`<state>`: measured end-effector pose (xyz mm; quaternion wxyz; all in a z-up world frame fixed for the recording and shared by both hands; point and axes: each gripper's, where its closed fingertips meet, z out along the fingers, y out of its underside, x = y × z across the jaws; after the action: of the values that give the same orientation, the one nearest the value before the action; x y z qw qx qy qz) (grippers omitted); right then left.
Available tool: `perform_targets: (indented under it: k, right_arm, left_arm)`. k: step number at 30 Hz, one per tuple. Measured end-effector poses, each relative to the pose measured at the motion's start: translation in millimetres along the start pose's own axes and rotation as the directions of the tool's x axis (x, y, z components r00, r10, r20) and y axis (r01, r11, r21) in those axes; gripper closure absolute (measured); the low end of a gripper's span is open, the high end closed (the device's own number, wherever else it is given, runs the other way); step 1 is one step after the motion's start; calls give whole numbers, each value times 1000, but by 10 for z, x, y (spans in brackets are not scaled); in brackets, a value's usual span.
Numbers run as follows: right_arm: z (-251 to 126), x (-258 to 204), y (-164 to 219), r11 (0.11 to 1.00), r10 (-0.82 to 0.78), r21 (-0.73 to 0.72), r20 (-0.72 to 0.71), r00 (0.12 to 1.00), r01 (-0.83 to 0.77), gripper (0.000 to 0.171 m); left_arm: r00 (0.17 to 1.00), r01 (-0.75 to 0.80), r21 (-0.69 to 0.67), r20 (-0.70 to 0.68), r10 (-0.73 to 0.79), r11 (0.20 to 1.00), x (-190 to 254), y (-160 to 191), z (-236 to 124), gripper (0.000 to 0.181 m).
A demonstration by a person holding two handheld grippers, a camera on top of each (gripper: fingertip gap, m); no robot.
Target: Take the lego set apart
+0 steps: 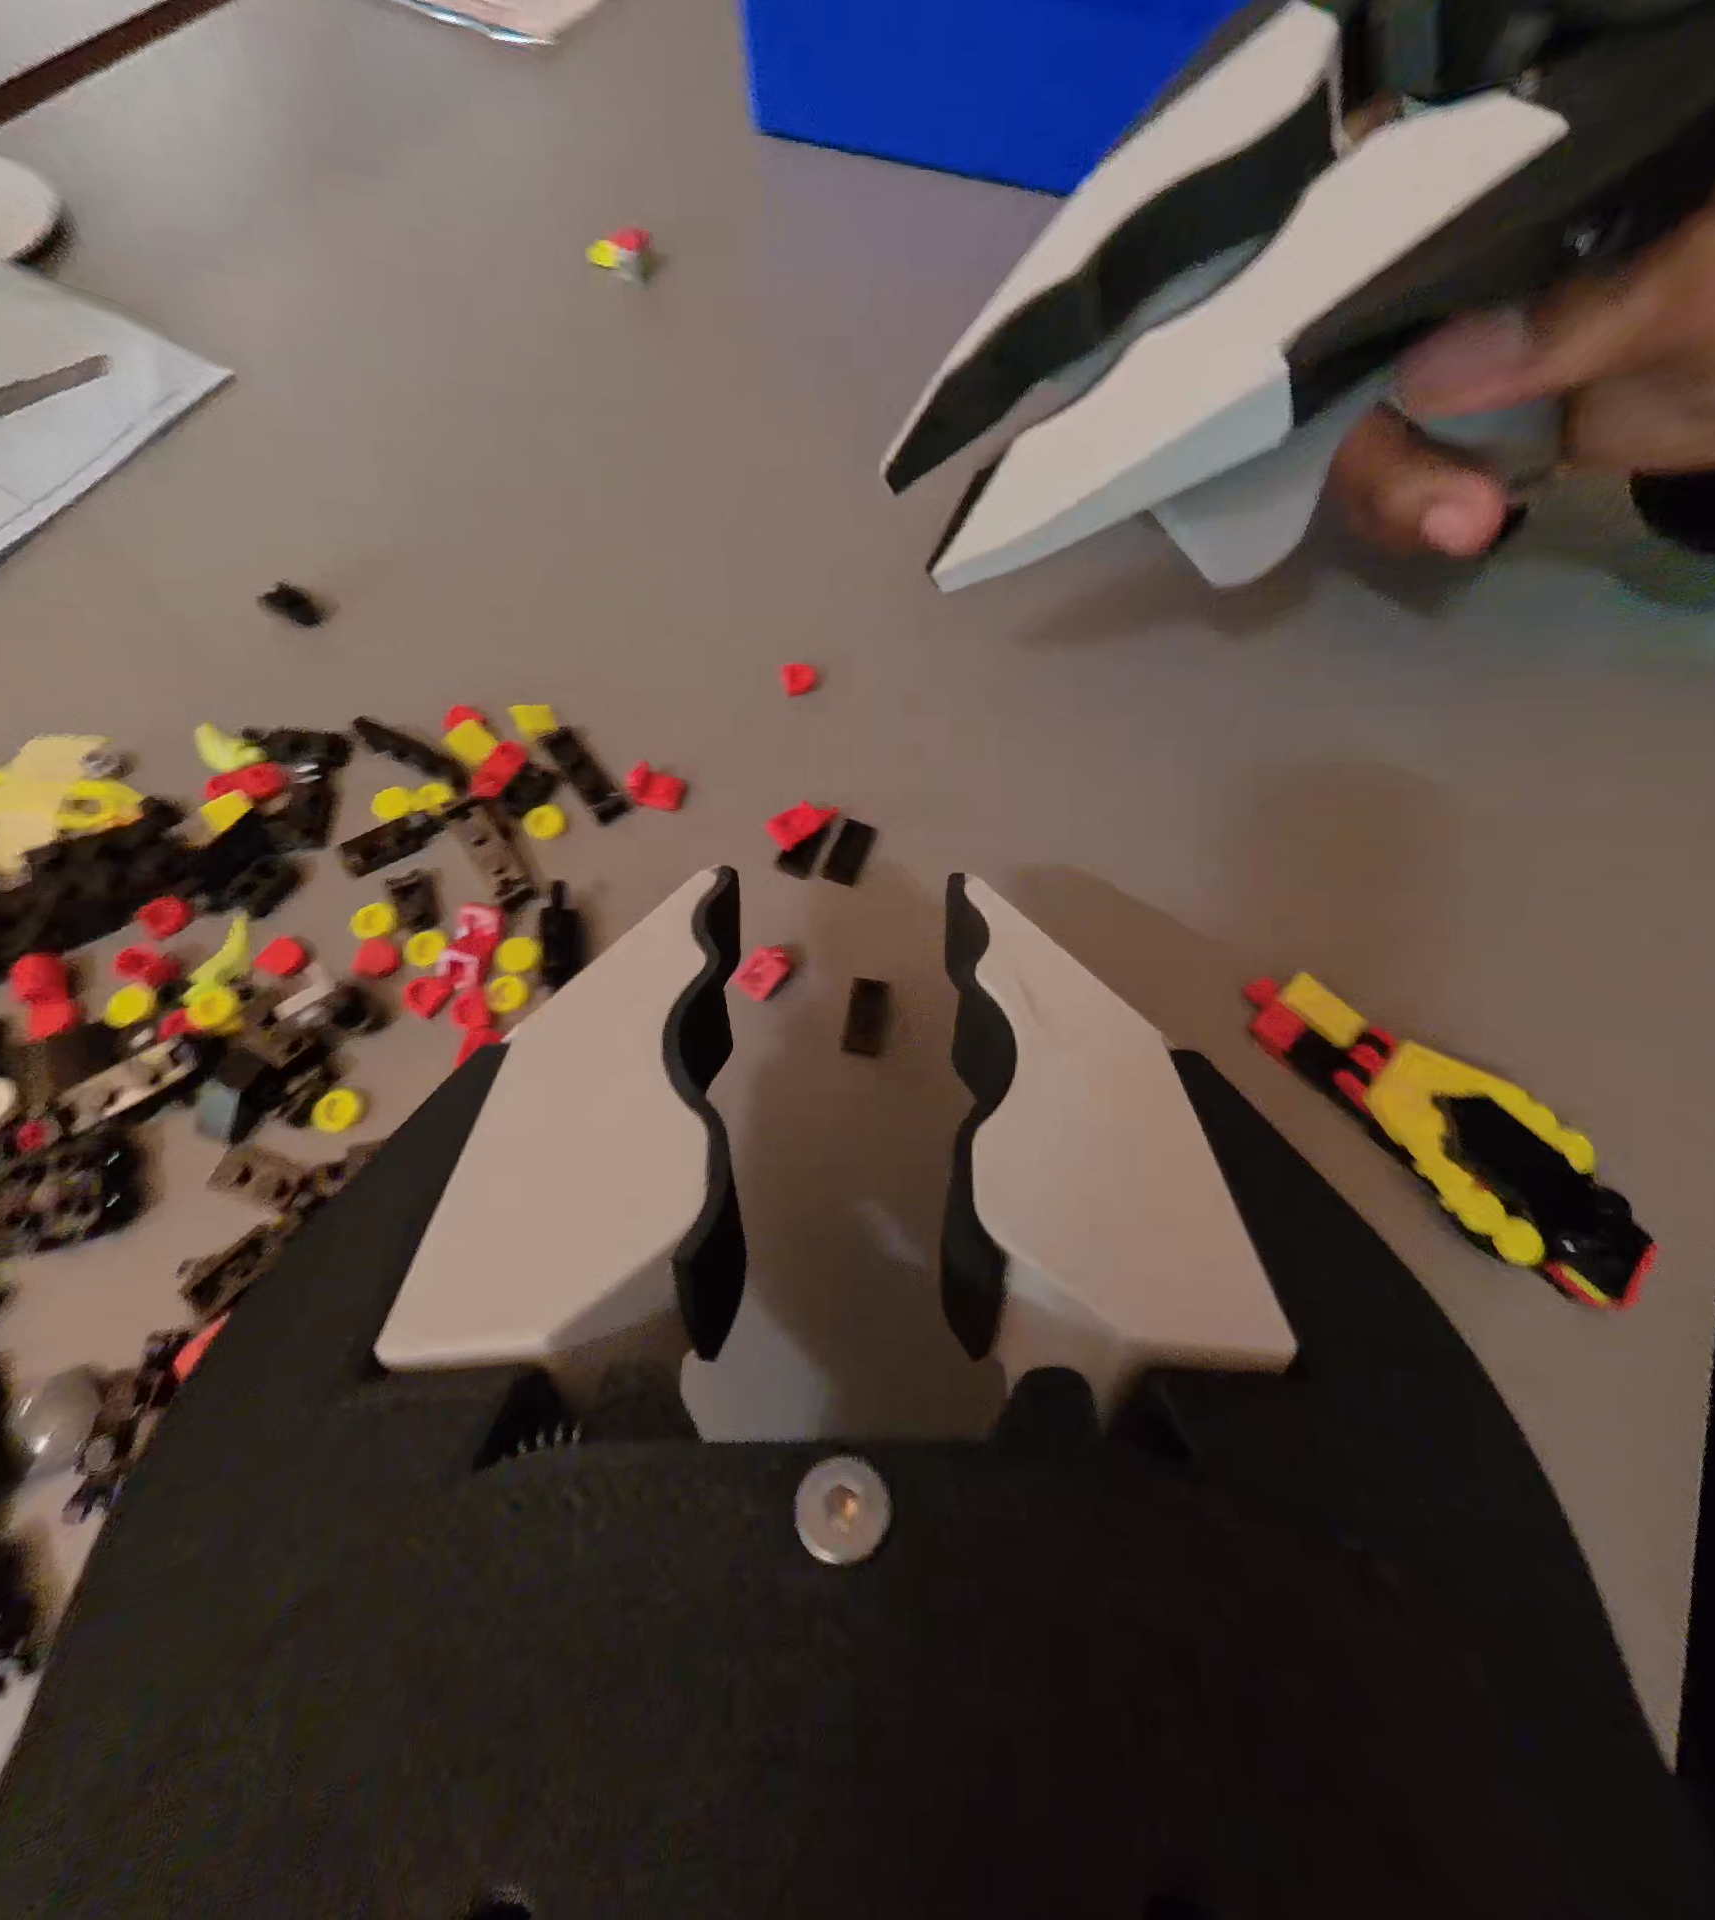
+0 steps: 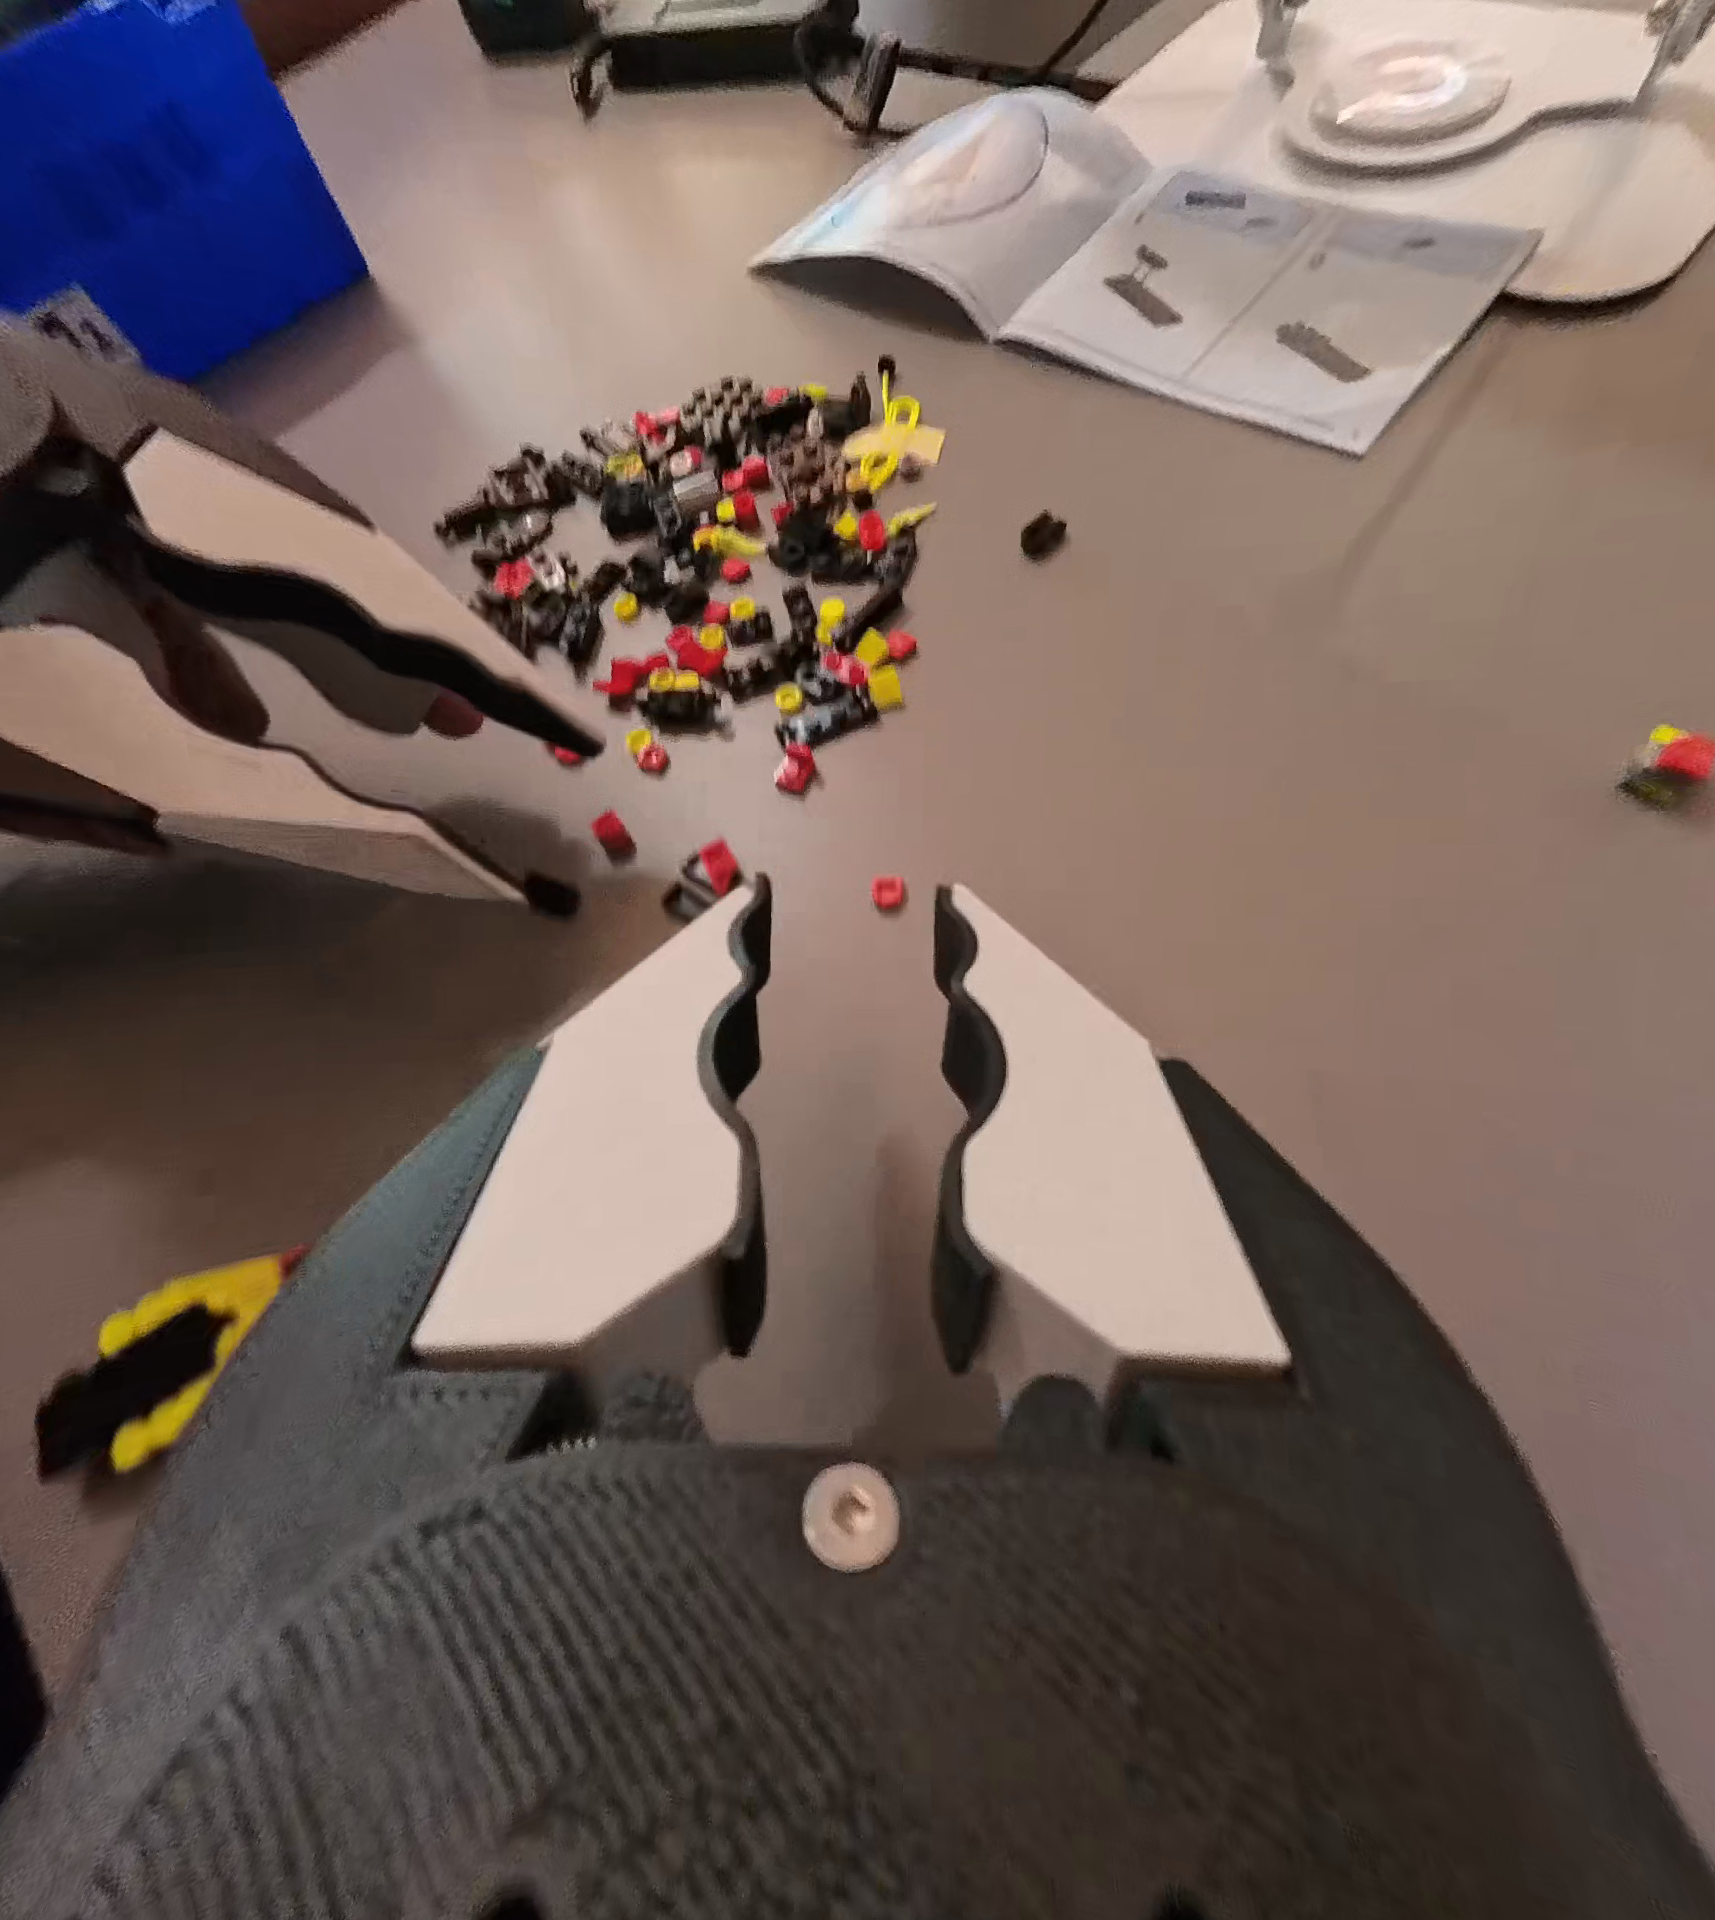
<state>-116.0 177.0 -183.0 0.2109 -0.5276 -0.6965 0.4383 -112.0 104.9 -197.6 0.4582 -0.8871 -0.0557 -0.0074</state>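
Note:
Loose black, red and yellow lego pieces (image 1: pixel 209 935) lie in a pile on the grey table, left of my left gripper (image 1: pixel 837 888). That gripper is open and empty, low over a small black piece (image 1: pixel 863 1016) and a red piece (image 1: pixel 765 971). A still-joined yellow, black and red lego chunk (image 1: pixel 1445 1132) lies to its right. My right gripper (image 2: pixel 853 896) is open and empty, with a small red piece (image 2: pixel 889 894) on the table just beyond its tips. The pile (image 2: pixel 707 561) lies farther off. The chunk (image 2: pixel 157 1361) is at lower left, partly hidden. The left gripper (image 2: pixel 567 821) shows on the left.
A blue box (image 2: pixel 105 187) stands at the far side and also shows in the left wrist view (image 1: pixel 936 83). An open instruction booklet (image 2: pixel 1196 291) and a white tray (image 2: pixel 1455 104) lie beyond the pile. A stray red-yellow piece (image 2: pixel 1668 764) and a black piece (image 2: pixel 1040 535) lie apart. A hand (image 1: pixel 1559 416) holds the right gripper (image 1: pixel 920 530). The tips of one gripper are about 8 cm away from the tips of the other. The small red piece (image 2: pixel 889 894) lies around 5 cm away from my right fingertips. It turns up in the left wrist view (image 1: pixel 796 669) as well. Between my left fingertips and the chunk (image 2: pixel 157 1361) there is roughly 12 cm. It turns up in the left wrist view (image 1: pixel 1504 1164) as well.

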Motion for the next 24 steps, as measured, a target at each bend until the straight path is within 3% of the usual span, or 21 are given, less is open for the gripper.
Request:
perform_targets:
  k: [4,6,9,10,12,14,17,21,24]
  right_arm:
    - [-281,-26,204,998,-51,-42,-71,996,49,142]
    - [-458,-150,325,996,-86,-44,-63,994,83,142]
    - [-703,-247,493,988,-154,-36,-95,983,151,143]
    - [-757,-260,536,986,-166,-36,-106,980,163,144]
    - [-808,-266,587,981,-189,-54,-118,975,184,144]
    - [-813,-266,563,975,-218,-58,-115,969,212,143]
    - [-830,-246,528,977,-215,-38,-108,971,212,143]
    - [-884,-199,533,989,-146,-21,-98,984,145,143]
    - [-898,-196,510,991,-130,-4,-93,987,130,143]
  left_arm:
    - [973,-167,7,-159,166,986,432,45,49,143]
    - [968,-203,-17,-153,198,979,504,88,116,149]
    - [987,-161,-136,-45,157,978,351,168,280,148]
    - [992,-128,-175,-36,124,976,314,194,327,140]
    - [998,-36,-177,35,43,984,160,125,381,148]
    - [980,24,-192,200,15,981,-175,118,351,148]
    - [923,26,-142,383,30,990,-574,61,135,153]
    - [951,39,-23,309,-30,999,-402,-81,-36,160]
    - [982,105,-87,165,-89,991,-48,19,-48,170]
